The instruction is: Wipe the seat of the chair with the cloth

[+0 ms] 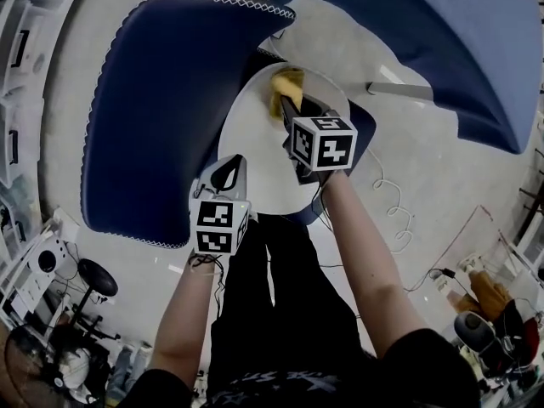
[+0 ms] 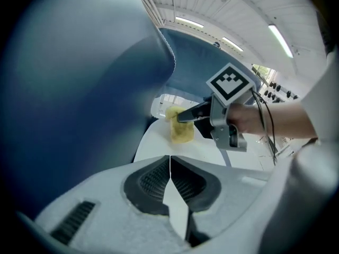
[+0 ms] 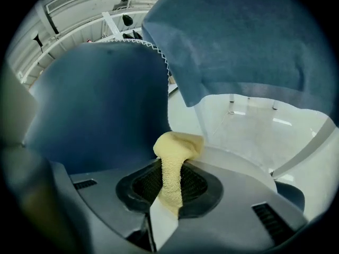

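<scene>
Head view: R gripper (image 1: 290, 102) is shut on the yellow cloth (image 1: 286, 82). The cloth is bunched just ahead of its tips and looks to be touching the far part of the white round seat (image 1: 255, 138). L gripper (image 1: 231, 167) hovers over the near rim. A blue cushion (image 1: 161, 109) stands close on the L gripper's left.

L gripper view: the jaws are together w/ nothing between them, so the L gripper (image 2: 170, 165) is empty. The cloth (image 2: 181, 130) is well ahead of it, under the R gripper (image 2: 185, 116).

R gripper view: the R gripper (image 3: 167, 194) pinches a narrow twist of the cloth (image 3: 176, 150), w/ the wad just past the tips and the cushion (image 3: 100, 105) directly behind it.

Risks, prob.:
- The thin pinch could let the cloth drag out on a firm stroke.
- A balled wad covers little per pass, so patches get missed.
- Pushing further fwd could snag the cushion's stitched edge.
- Nothing steadies the seat, so it may shift under pressure.
</scene>
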Available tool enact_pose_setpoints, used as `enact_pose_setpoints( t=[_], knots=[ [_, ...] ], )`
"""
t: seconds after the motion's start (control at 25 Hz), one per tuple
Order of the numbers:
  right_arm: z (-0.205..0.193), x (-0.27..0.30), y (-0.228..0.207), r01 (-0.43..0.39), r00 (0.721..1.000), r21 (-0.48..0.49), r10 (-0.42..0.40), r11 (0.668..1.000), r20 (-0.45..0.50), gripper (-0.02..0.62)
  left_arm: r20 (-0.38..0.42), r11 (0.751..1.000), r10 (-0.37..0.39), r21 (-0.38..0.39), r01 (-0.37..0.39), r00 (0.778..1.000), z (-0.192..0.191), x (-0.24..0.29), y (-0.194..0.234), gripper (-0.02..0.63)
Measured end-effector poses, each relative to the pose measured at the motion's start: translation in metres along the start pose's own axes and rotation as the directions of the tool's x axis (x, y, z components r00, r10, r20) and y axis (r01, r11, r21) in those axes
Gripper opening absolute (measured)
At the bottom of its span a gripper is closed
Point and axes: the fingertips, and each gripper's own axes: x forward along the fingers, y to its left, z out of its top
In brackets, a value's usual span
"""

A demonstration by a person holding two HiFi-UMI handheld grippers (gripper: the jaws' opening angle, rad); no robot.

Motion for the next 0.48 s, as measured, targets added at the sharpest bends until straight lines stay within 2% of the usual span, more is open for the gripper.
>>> enact_pose_setpoints(
  t=[0.24, 0.48],
  knots=[
    [0.01, 0.025, 0.005, -0.028, 0.999, -0.043, 0.027, 0.999, -0.026, 0.071, -0.005, 1.0, 0.016, -0.016, -0.016, 1.0, 0.004, 0.008, 0.011, 0.021],
    [-0.004, 0.037, -0.007, -0.003, 0.998, -0.036, 0.001, 0.999, -0.057, 0.071, -0.017, 1.0, 0.001, 0.005, -0.001, 1.0, -0.003, 0.011, 0.012, 0.021]
  ],
)
